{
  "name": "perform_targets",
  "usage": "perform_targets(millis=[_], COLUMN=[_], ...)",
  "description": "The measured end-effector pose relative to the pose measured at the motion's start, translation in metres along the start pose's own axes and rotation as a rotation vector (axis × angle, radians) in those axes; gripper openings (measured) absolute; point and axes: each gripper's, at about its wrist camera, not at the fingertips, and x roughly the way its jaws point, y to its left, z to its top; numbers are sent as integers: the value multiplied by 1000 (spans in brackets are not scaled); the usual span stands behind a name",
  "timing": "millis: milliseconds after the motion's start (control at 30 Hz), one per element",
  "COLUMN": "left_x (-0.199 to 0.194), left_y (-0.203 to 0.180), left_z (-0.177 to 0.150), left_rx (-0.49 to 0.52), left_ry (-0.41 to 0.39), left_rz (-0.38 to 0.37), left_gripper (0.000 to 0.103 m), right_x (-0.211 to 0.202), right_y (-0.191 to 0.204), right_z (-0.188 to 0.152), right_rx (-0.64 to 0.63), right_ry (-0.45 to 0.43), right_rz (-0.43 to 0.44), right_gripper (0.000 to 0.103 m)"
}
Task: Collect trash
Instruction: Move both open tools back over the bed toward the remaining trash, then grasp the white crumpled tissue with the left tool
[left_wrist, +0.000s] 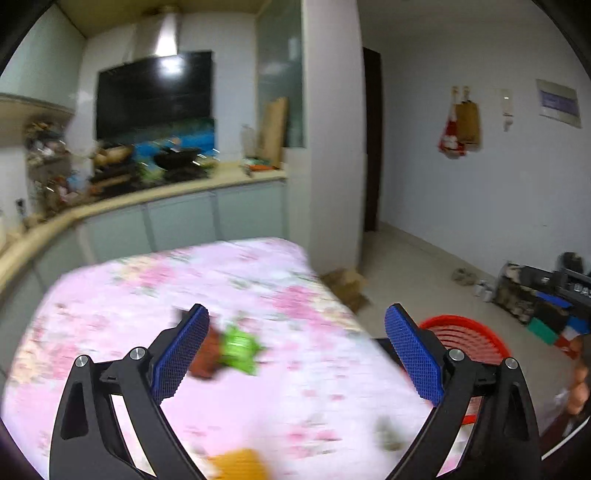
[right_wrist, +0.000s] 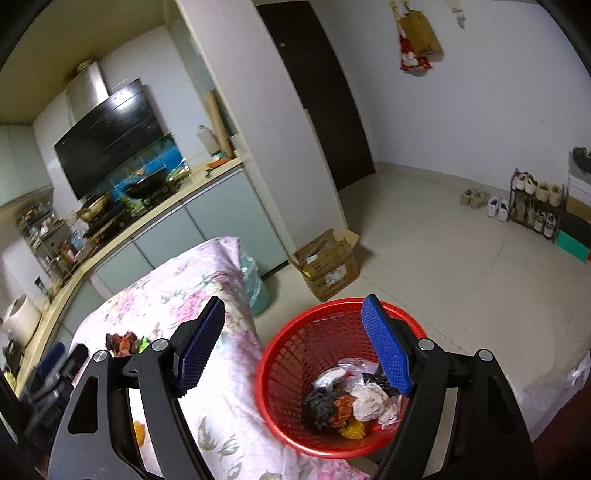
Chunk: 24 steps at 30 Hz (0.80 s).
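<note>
A table under a pink floral cloth (left_wrist: 295, 387) bears loose trash: a green wrapper (left_wrist: 238, 349), a brown wrapper (left_wrist: 203, 356) touching it, a yellow piece (left_wrist: 240, 463) at the near edge and a grey-green scrap (left_wrist: 388, 435). My left gripper (left_wrist: 297, 325) hangs open above the cloth, empty, with the wrappers beside its left finger. The red mesh basket (right_wrist: 291, 350) stands on the floor by the table and holds several crumpled pieces (right_wrist: 354, 402). My right gripper (right_wrist: 293, 314) is open and empty above the basket's near rim. The brown wrapper (right_wrist: 123, 341) also shows there.
A cardboard box (right_wrist: 327, 264) and a bin with a blue liner (right_wrist: 255, 284) stand on the floor past the table. A kitchen counter (right_wrist: 155, 218) runs behind it. A shoe rack (right_wrist: 535, 203) is at the far right wall. A hand (left_wrist: 578, 384) shows at the right edge.
</note>
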Motion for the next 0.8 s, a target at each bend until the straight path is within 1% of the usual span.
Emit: perform_targets(millis=[200,333,433,600,700,800], left_x=[-26,-40,-49,-54,-49,-42], left_y=[57,91,109,131,140,141], left_z=[1,-3,-10,-28,-43,-59], left_rx=[-62,-106,-107,-124,-135,-146], left_ry=[-33,-31,-19,28,79,130], left_rz=[104,131,147,148,143,118], left_gripper=[94,94,95,95,95,95], right_x=[-3,-6,-7,-6,-5,-3], right_y=[19,28,36,48,54,59], right_z=[-8,-11,-14,-21,-26,-29], right_rx=[-59,-81,-97,-122,-138,-145], right_ry=[4,1,3,16,26,37], right_rz=[25,35,45,61,68,71], right_gripper=[74,75,75,75,75,75])
